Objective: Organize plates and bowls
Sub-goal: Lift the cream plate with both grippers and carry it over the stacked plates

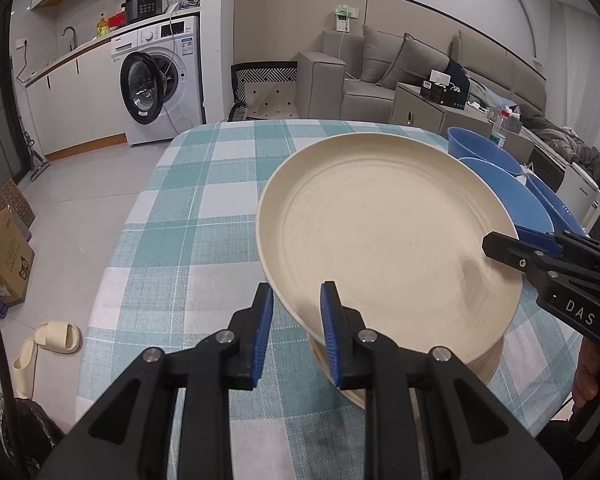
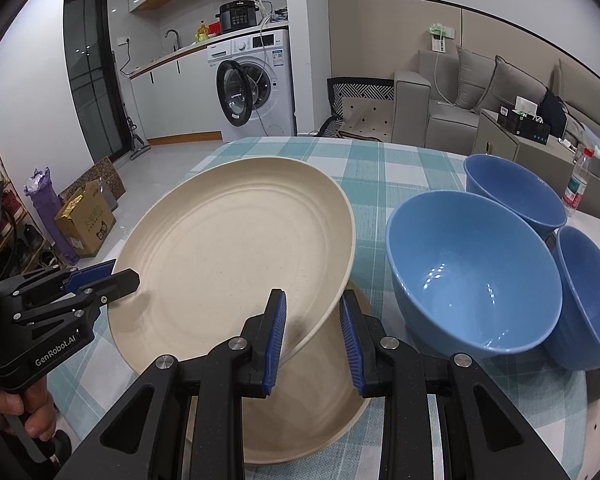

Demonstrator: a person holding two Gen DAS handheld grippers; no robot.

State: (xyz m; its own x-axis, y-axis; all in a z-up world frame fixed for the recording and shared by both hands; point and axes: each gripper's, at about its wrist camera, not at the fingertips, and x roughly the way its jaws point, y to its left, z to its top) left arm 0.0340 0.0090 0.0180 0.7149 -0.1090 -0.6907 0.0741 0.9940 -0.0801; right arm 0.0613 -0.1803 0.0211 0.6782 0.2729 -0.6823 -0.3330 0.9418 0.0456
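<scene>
While both jaws grip the cream plate [image 2: 228,240]: teal-checked tablecloth [image 1: 188,216], open washing machine [image 1: 156,80].

Both wrist cams close, angled down; share cream plate [image 1: 388,236], probably tilted.

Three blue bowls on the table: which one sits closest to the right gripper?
The big front blue bowl, right beside the right gripper. The other two bowls sit behind it and further right.
</scene>
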